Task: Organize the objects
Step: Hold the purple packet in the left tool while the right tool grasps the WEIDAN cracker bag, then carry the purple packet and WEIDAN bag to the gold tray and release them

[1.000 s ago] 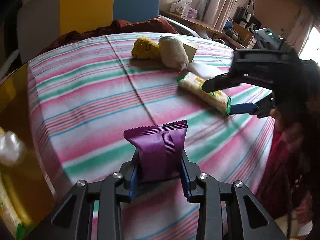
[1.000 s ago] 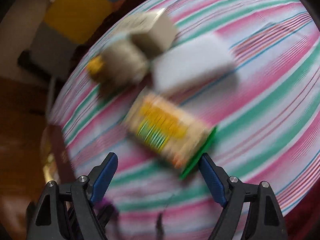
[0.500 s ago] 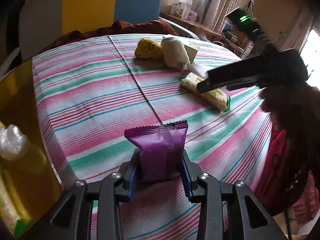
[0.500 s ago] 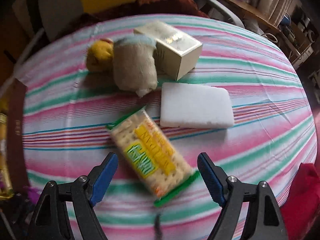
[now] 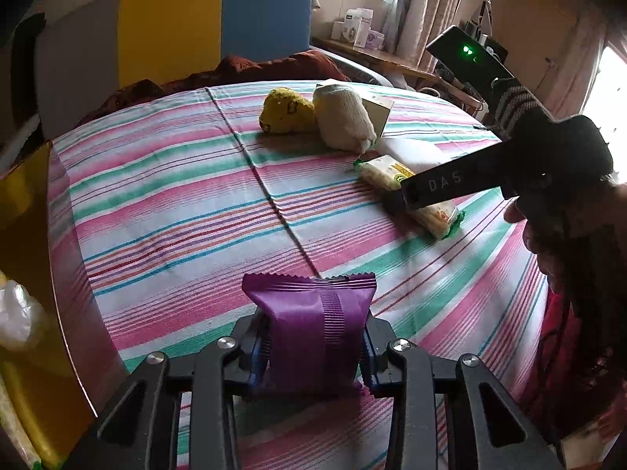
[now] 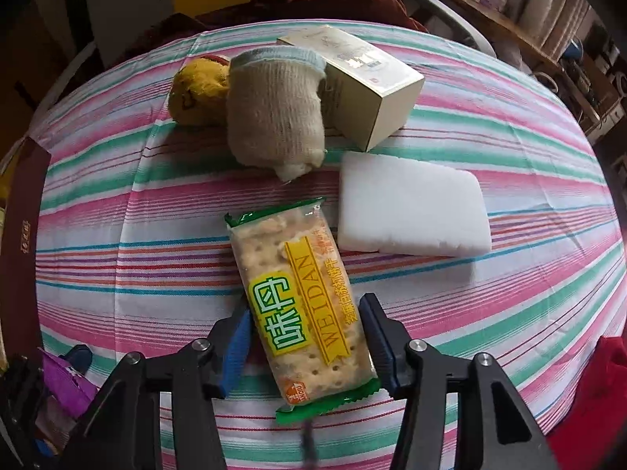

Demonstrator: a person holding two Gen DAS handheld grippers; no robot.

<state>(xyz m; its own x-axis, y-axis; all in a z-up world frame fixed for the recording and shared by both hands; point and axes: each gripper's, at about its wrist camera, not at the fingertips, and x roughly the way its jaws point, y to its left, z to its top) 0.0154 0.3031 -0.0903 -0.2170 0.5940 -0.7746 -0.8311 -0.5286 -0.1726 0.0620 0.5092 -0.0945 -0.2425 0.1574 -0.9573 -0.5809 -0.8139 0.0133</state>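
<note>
My left gripper (image 5: 313, 346) is shut on a purple snack packet (image 5: 311, 333) and holds it upright over the striped tablecloth (image 5: 176, 211). My right gripper (image 6: 305, 337) is open, its jaws on either side of a green-edged cracker packet (image 6: 301, 293) that lies flat on the cloth; the blue pads look close to its sides. In the left wrist view the right gripper (image 5: 395, 199) reaches down onto the cracker packet (image 5: 392, 174) at the right.
Beyond the crackers lie a white foam block (image 6: 411, 211), a beige sock (image 6: 274, 113), a yellow plush toy (image 6: 200, 94) and a cream box (image 6: 360, 82). A yellow container (image 5: 23, 258) with a plastic bag stands at the left table edge.
My right gripper has come down over the cracker packet, which now lies between its jaws, and the jaws have narrowed. My left gripper still holds the purple packet, nearly still.
</note>
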